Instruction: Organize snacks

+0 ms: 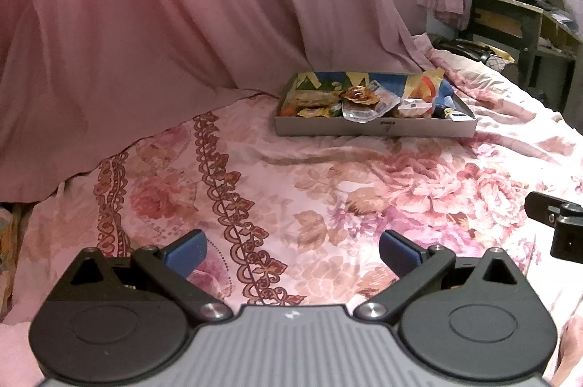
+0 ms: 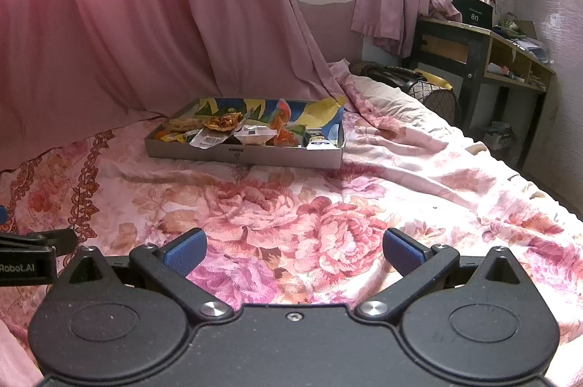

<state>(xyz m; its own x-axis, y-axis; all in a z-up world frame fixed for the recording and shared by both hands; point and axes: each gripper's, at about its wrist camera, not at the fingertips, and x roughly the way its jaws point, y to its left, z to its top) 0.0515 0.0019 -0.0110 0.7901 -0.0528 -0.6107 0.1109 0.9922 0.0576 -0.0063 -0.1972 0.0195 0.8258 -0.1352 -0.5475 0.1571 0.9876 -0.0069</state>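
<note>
Floral bedspread (image 1: 328, 176) beneath both wide-open, empty claws: left claw (image 1: 292, 250), right claw (image 2: 294, 250).

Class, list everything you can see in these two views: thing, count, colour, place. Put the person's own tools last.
Cardboard box: one, grey, on the bed.
Snack packets: several, count unclear, mixed colours, inside the box.
Bedspread: one, pink floral, covering the bed.
Curtain: one, pink, behind the box.
Desk: one, dark, right of the bed.
Left tool: one, black with blue pads, open, empty.
Right tool: one, same, open, empty.
</note>
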